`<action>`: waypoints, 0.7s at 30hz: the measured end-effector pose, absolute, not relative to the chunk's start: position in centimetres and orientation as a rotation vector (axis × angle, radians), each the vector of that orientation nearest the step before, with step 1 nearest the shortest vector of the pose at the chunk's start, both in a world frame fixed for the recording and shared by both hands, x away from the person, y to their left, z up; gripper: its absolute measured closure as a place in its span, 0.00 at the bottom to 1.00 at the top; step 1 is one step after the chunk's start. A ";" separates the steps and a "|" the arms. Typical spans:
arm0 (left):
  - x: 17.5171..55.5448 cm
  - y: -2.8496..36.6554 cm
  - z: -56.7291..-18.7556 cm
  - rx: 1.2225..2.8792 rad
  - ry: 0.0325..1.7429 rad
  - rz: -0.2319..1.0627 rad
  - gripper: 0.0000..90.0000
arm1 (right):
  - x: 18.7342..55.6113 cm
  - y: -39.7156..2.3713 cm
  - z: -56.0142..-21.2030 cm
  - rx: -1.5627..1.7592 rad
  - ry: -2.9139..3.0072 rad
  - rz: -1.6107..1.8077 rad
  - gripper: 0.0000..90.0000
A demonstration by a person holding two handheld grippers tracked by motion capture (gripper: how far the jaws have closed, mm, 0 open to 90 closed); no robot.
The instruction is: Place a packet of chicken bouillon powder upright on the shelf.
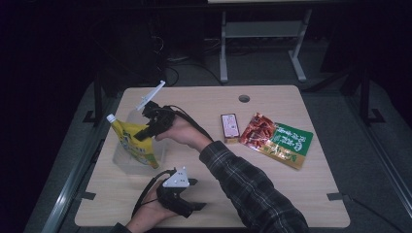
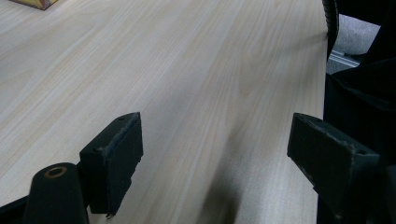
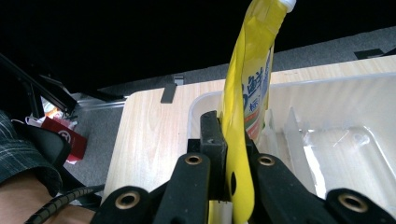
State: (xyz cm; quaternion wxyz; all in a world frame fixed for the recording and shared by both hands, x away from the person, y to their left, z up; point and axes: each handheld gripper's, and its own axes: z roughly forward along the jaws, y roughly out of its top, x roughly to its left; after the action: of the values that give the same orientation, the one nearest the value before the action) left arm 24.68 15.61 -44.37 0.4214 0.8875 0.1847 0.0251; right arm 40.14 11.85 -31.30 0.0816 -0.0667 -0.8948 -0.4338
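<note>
My right gripper [image 1: 145,130] is pinching the yellow pouch [image 1: 136,143] near its lower edge, fingers closed tight on it, over the clear bin [image 1: 121,162] at the table's [image 1: 272,194] left side. I'd judge lowering it upright works best. My left gripper [image 1: 194,194] is resting wide open, holding nothing. The right gripper view is showing the bin's inner dividers; the high view is showing two snack packs [image 1: 277,140] lying apart.

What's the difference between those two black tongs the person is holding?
The right tongs are shut on a yellow pouch, holding it over a clear plastic container; the left tongs hold nothing. In the gripper views, the right jaws are pinched together, while the left jaws stand wide apart. The right tongs are raised; the left sit low by the table's near edge. Both are black and hand-held.
</note>
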 end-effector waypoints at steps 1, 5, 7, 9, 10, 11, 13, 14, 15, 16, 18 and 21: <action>24.7 15.6 -44.4 2.221 0.468 0.059 0.20 | 40.1 11.9 -31.4 -0.202 -2.679 -1.286 0.98; 24.8 15.6 -44.4 2.226 0.449 0.071 0.20 | 40.0 12.4 -31.8 -0.204 -2.716 -1.258 0.97; 24.8 15.6 -44.4 2.227 0.449 0.071 0.20 | 39.9 12.6 -32.0 -0.196 -2.740 -1.243 0.96; 24.8 15.6 -44.4 2.228 0.448 0.071 0.20 | 39.8 12.6 -32.0 -0.196 -2.732 -1.250 0.90; 24.8 15.6 -44.4 2.229 0.449 0.070 0.20 | 39.8 12.6 -32.0 -0.198 -2.737 -1.254 0.88; 24.8 15.6 -44.3 2.230 0.449 0.070 0.20 | 39.8 12.6 -32.0 -0.203 -2.736 -1.249 0.84; 24.8 15.6 -44.3 2.230 0.450 0.070 0.20 | 39.7 12.6 -32.0 -0.212 -2.746 -1.250 0.79; 24.8 15.6 -44.3 2.230 0.449 0.070 0.20 | 39.7 12.5 -32.0 -0.211 -2.761 -1.262 0.71; 24.8 15.6 -44.3 2.231 0.450 0.070 0.20 | 39.7 12.4 -32.0 -0.220 -2.763 -1.265 0.67; 24.8 15.6 -44.4 2.232 0.451 0.069 0.20 | 39.6 12.2 -31.9 -0.237 -2.764 -1.282 0.62; 24.7 15.6 -44.4 2.228 0.469 0.059 0.20 | 39.6 11.8 -31.9 -0.259 -2.762 -1.304 0.52; 24.7 15.7 -44.4 2.221 0.466 0.070 0.20 | 39.4 11.0 -31.8 -0.259 -2.769 -1.317 0.44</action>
State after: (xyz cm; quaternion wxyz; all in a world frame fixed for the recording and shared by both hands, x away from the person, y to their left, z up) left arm 24.72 15.66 -44.39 0.4219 0.8869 0.1862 0.0278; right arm 39.44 11.04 -31.84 0.0322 -0.0840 -0.8995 -0.4276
